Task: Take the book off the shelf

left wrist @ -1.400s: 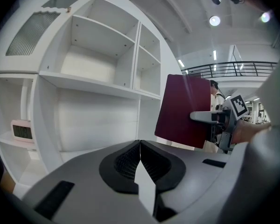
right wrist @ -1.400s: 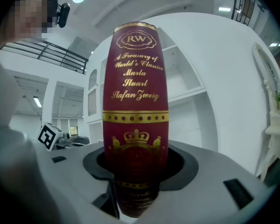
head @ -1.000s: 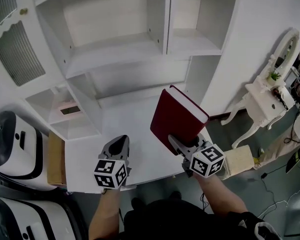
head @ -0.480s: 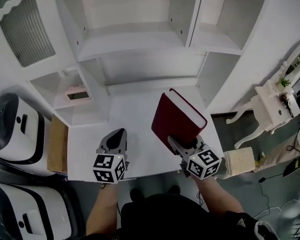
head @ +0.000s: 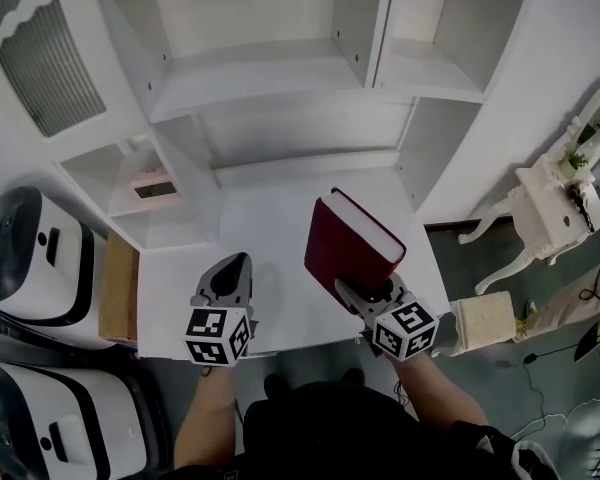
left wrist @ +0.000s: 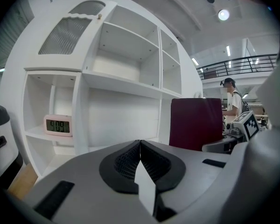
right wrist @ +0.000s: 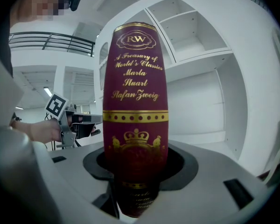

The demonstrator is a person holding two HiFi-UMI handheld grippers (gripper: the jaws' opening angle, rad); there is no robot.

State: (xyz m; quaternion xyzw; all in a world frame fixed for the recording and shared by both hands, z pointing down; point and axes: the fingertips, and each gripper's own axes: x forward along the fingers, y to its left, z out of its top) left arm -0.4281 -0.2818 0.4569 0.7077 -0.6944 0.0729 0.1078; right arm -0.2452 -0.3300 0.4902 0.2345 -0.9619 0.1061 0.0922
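A thick dark red book (head: 348,250) with gold lettering on its spine (right wrist: 136,101) stands upright in my right gripper (head: 365,295), which is shut on its lower end over the white desk surface (head: 270,228). The book is clear of the white shelf unit (head: 280,68), whose upper compartments hold nothing. My left gripper (head: 230,273) hovers over the desk to the left of the book, its jaws shut together with nothing between them. In the left gripper view the book (left wrist: 196,122) stands to the right.
A pink digital clock (head: 152,188) sits in a small left cubby of the shelf, also in the left gripper view as the clock (left wrist: 57,125). White machines (head: 30,258) stand at the left. A white ornate table (head: 545,193) is at the right, a person (left wrist: 233,101) far behind.
The book and right gripper have dropped a little lower and closer to me. The head view has shifted slightly. The left gripper has barely moved.
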